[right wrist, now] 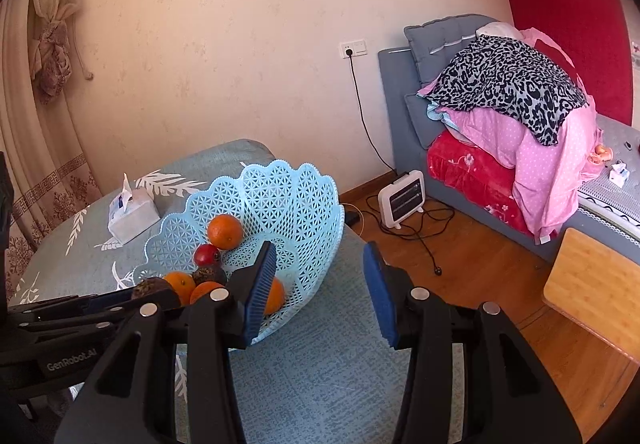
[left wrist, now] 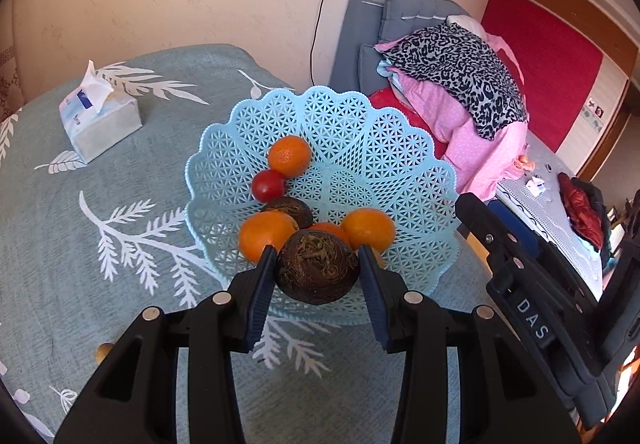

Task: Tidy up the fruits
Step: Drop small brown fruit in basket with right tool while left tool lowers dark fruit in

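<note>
My left gripper point(left wrist: 318, 268) jaws pinch a dark brown, rough-skinned fruit point(left wrist: 317, 270) over the blue basket's point(left wrist: 360, 132) near rim; my right gripper point(right wrist: 320, 284) jaws gape empty beside that basket.

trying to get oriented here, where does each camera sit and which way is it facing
Left wrist: sits on the left gripper, looking down over the table at the blue basket; its fingers flank a dark brown fruit; the right gripper's body shows at right.
Right wrist: sits on the right gripper, open and empty, facing the basket's right side, floor heater and bed; the left gripper shows at lower left.
Shared: basket, oranges, tissue box, bed.
</note>
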Demonstrator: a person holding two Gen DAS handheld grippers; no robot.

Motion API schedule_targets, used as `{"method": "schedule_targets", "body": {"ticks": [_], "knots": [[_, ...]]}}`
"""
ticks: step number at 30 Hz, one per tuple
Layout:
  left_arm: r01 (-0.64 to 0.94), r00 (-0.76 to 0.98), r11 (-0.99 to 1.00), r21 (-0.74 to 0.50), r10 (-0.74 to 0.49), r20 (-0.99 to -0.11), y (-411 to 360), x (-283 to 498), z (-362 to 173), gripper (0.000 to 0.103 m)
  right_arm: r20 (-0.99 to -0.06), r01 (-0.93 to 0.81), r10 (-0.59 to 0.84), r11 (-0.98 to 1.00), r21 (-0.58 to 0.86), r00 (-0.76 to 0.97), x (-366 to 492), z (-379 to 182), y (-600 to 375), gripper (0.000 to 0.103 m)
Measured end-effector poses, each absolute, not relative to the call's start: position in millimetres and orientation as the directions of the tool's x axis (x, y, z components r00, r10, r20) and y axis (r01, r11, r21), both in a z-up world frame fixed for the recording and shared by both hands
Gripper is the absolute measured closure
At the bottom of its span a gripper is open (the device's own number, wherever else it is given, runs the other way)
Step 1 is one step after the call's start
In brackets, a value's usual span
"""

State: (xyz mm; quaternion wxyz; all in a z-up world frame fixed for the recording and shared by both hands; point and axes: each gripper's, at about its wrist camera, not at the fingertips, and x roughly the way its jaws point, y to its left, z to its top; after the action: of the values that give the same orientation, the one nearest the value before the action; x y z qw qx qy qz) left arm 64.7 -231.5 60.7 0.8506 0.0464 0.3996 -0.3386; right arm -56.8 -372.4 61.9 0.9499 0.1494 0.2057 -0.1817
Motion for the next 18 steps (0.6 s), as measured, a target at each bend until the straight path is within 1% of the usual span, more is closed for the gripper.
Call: {"method": "schedule_targets", "body": {"ticks": [3,6,8,9,11,14,18], "knots": [[0.607,0.444,0.772,-0.189,-0.527,-0.725,-239,72,53,0.061,-0.438,0.403,-0.286,0.893,0.201,0.852,-57,63,-370,0.056],[0.603,0.48,0.782,-0.157,-0.514,-0.711,-241,73,51,0.061,-0.435,0.402,-0.288,0.894,0.198,0.853,-57,63,-370,0.056],[0.6,0.514,0.791,-0.119,-0.495,-0.701,-241,74,52,0.058,-0.434,0.403,-0.289,0.894,0.196,0.853,-57,63,-369,0.056],[0.594,0.532,0.798,-0.098,-0.482,-0.696,-241,75,52,0.054,-0.434,0.402,-0.289,0.895,0.195,0.853,-57,63,-368,0.056],[0.578,0.553,0.812,-0.074,-0.457,-0.696,-239,82,50,0.051,-0.433,0.402,-0.29,0.895,0.193,0.853,-57,63,-368,0.056],[0.558,0.544,0.823,-0.103,-0.457,-0.703,-231,92,49,0.044,-0.428,0.403,-0.294,0.896,0.188,0.854,-58,63,-366,0.056],[0.548,0.565,0.831,-0.1,-0.456,-0.688,-223,90,57,0.044,-0.429,0.402,-0.293,0.896,0.189,0.855,-58,62,-366,0.056]]}}
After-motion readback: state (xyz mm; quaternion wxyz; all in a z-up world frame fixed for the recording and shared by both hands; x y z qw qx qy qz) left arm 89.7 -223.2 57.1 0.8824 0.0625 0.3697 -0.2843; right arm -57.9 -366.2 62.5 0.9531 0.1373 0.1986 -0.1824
